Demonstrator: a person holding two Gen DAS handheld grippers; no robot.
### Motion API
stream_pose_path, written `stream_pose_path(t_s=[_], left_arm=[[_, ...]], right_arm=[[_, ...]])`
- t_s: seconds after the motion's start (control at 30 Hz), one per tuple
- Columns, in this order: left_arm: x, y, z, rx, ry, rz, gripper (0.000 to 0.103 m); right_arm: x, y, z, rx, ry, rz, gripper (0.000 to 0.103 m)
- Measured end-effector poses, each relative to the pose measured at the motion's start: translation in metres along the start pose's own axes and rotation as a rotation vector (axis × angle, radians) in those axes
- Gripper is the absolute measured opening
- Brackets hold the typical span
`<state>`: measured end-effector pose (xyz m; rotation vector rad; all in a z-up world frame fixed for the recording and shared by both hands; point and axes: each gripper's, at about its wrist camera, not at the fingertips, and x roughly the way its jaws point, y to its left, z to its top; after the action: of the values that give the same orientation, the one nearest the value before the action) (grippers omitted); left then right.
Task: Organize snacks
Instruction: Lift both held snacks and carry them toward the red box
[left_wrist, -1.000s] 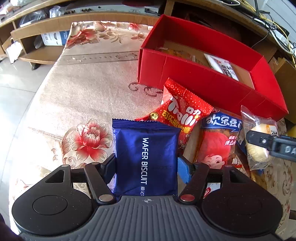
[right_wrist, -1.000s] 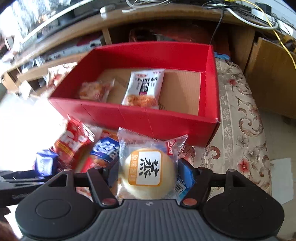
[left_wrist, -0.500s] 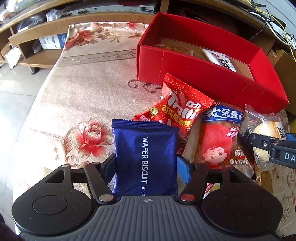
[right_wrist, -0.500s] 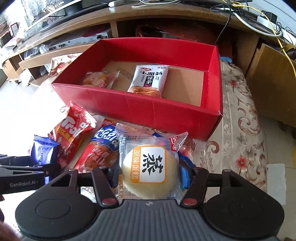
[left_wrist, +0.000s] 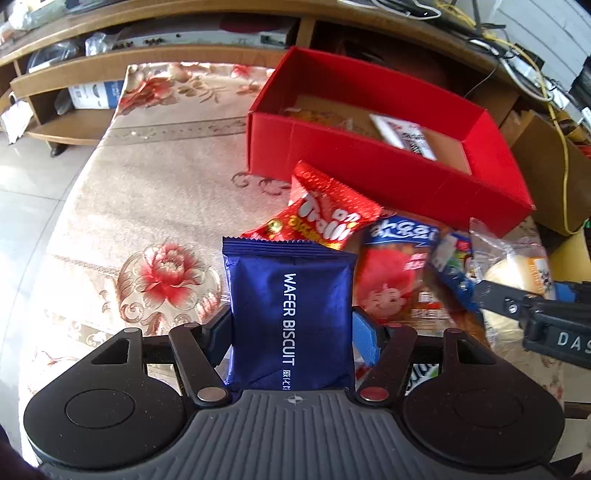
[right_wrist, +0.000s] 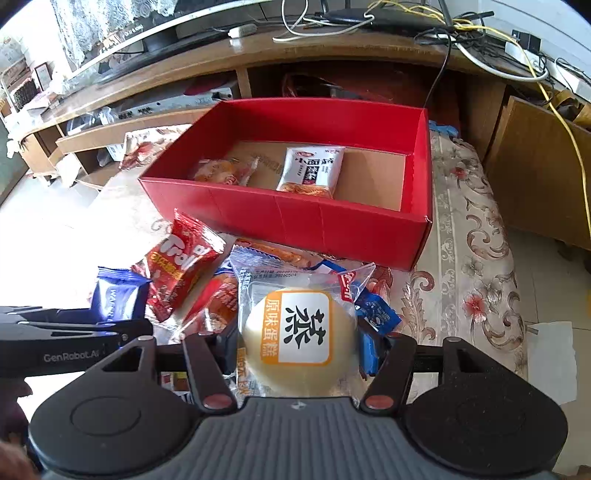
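The left gripper (left_wrist: 291, 325) pinches a blue wafer biscuit pack (left_wrist: 290, 314) between its two pads, the pack standing upright with its crimped top edge toward the heap of snacks. The right gripper (right_wrist: 301, 343) is clamped on a clear-wrapped round steamed cake (right_wrist: 301, 339), its pads pressing the wrapper on both sides.

Just beyond both grippers lies the loose heap on the counter (left_wrist: 155, 206): a red snack bag (left_wrist: 325, 218) lies tilted with one corner near the near wall of the red box (left_wrist: 369, 166), and a blue-topped pack with a red-haired cartoon face (left_wrist: 391, 280) lies beside it, partly under the other packets. In the right wrist view the left gripper's dark arm crosses the lower left, close beside the right gripper.

The red box sits past the heap with its open top up. Inside it, a white noodle-snack packet (right_wrist: 312, 170) lies near the middle of the cardboard floor and an orange wrapped pastry (right_wrist: 221, 171) lies toward the left end; the right end of the floor shows bare cardboard. The box's right wall stands near the counter's right edge. Left of the box and the heap the flowered cloth lies bare as far as the counter's curved left edge, beyond which are tiled floor and wooden shelves (left_wrist: 74, 122).
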<state>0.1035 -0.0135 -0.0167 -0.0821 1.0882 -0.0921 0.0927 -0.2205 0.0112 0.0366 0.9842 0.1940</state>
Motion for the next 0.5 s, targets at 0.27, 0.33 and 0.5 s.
stream_pose_path(t_s=[0.27, 0.33, 0.5], left_arm=[[-0.014, -0.010, 0.005, 0.023, -0.062, -0.027, 0.072], [-0.015, -0.013, 0.009, 0.022, -0.071, -0.036, 0.072], [-0.019, -0.022, 0.020, 0.033, -0.103, -0.051, 0.072]], right_arm=[[-0.011, 0.007, 0.003, -0.001, -0.039, 0.016, 0.055], [-0.013, 0.007, 0.005, 0.000, -0.049, 0.019, 0.055], [-0.016, 0.006, 0.013, 0.004, -0.075, 0.019, 0.055]])
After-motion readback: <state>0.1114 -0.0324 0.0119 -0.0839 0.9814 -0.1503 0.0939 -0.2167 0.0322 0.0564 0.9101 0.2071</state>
